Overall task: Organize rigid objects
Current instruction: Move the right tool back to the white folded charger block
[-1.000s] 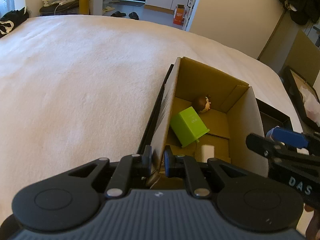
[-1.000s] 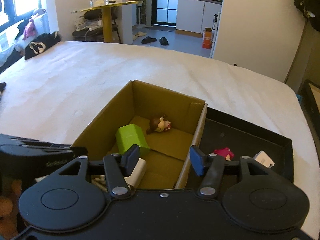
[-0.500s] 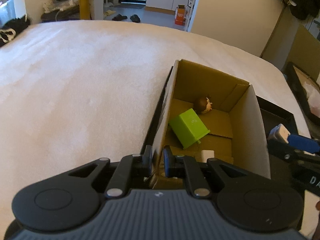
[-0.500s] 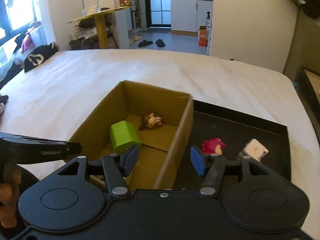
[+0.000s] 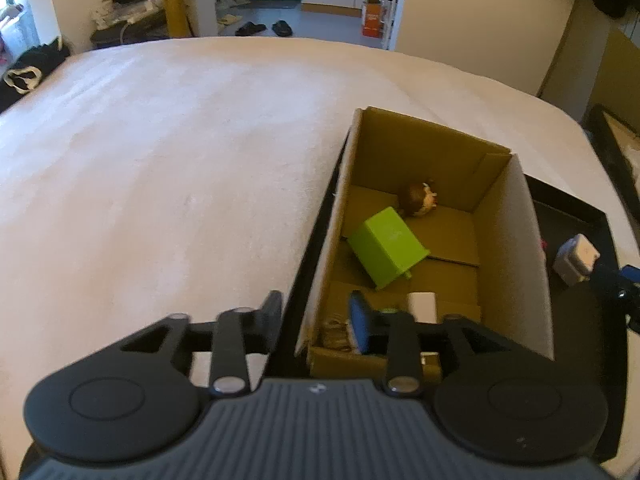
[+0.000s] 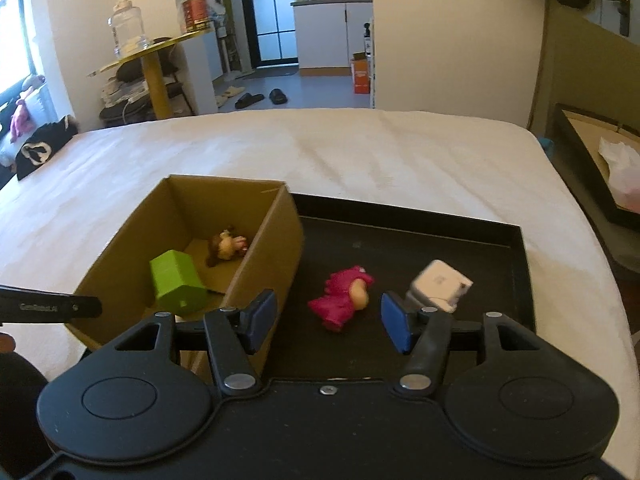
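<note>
A cardboard box stands on a black tray on the bed. It holds a green block, a brown-haired figurine and a small white block. A pink figurine and a white cube lie on the tray. My left gripper is open, its fingers astride the box's left wall. My right gripper is open and empty, just before the pink figurine.
The white bedcover spreads wide to the left and behind the box. Another black tray with paper sits off the bed at the right. A yellow side table and a dark cloth are at the far left.
My left gripper has opened and let go of the box's left wall. My right gripper has swung right from over the box to over the black tray, facing the pink figurine.
</note>
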`<state>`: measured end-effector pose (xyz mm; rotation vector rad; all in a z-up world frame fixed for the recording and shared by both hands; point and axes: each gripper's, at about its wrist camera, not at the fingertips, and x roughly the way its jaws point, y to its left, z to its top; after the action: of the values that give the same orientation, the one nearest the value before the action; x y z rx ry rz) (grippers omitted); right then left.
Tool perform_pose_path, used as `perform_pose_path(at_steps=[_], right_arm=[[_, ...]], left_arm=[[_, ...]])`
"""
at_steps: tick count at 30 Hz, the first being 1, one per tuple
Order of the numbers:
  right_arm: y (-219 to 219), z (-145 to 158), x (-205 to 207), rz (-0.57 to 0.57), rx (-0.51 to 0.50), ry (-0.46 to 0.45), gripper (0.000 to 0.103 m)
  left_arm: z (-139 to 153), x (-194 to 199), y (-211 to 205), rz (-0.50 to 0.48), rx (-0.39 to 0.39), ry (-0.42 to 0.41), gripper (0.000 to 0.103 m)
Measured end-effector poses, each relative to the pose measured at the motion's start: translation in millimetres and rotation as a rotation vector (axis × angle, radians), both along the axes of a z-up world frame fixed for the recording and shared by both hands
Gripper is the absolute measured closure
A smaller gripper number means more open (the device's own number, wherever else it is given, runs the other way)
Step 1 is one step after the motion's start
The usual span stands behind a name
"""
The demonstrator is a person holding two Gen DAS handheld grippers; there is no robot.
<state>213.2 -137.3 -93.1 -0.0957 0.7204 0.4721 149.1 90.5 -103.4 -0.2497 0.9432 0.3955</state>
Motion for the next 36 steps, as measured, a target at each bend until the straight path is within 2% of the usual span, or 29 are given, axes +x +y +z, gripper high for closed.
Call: perform_pose_path(at_steps=[4, 8, 12, 15, 26, 31, 36], right_arm=[[-11, -6, 10, -0.050, 0.006, 0.011, 0.043], [-23, -12, 21, -0.094, 0.036, 0.023, 0.033], [-31, -20, 31, -0.129, 0.059, 0.026, 0.020], [-35, -27, 39, -0.154, 0.089, 0.030, 0.013], [-51, -58, 60, -0.217, 0.150, 0.033, 0.013], [-59, -71, 66, -0.303, 0.208, 0.045, 0.014], [-47, -80, 74, -0.315, 0.216, 0.022, 0.017]], left_arm=[[3, 3, -3, 0.029, 0.040, 0.017, 0.048], [5, 7, -7, 0.044, 0.073, 0.036, 0.034], [4, 12, -11, 0.064, 0.094, 0.054, 0.030], [3, 17, -17, 0.065, 0.131, 0.067, 0.027], [1, 26, -30, 0.125, 0.230, 0.083, 0.026], [0, 29, -36, 0.133, 0.253, 0.088, 0.026], [0, 31, -37, 0.126, 0.286, 0.106, 0.026]])
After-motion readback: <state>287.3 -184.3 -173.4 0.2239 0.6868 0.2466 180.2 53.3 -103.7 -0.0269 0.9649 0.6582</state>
